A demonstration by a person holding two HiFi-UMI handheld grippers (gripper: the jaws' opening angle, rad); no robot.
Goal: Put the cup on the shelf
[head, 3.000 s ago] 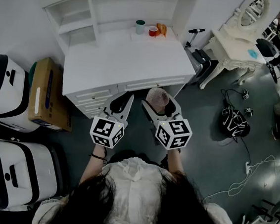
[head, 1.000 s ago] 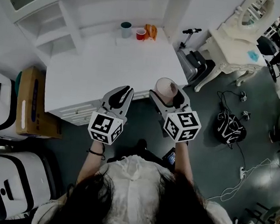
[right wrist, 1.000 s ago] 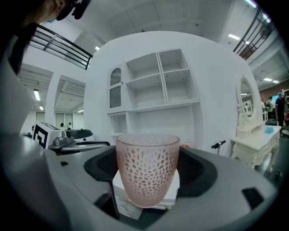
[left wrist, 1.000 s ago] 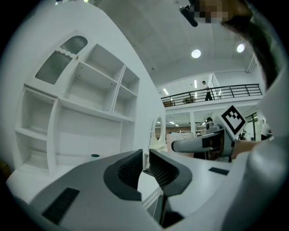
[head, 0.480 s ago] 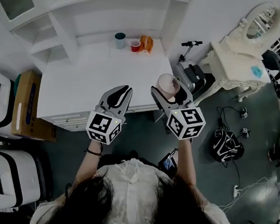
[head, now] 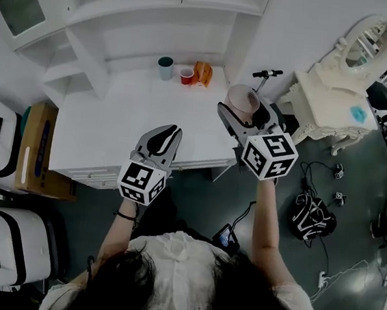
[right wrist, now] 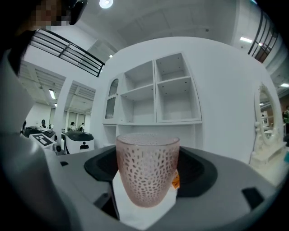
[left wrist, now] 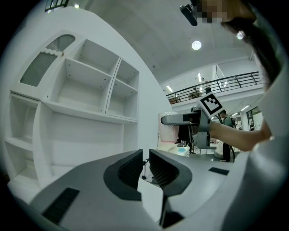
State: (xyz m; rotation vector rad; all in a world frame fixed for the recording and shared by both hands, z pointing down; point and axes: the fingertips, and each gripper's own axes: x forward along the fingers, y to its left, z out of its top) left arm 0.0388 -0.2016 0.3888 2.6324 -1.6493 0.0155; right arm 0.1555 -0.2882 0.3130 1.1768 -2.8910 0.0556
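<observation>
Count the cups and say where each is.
3. A pink cup in the right gripper; a teal cup and a red cup side by side at the desk's back edge. More may be hidden.

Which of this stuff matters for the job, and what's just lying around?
Part of the job:
pink cup, held by the right gripper
white shelf unit

Just lying about:
teal cup, red cup and orange item on the desk
cardboard box
dressing table

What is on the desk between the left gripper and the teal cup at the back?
Nothing. In the head view, only bare white desk top lies between the left gripper and the teal cup.
</observation>
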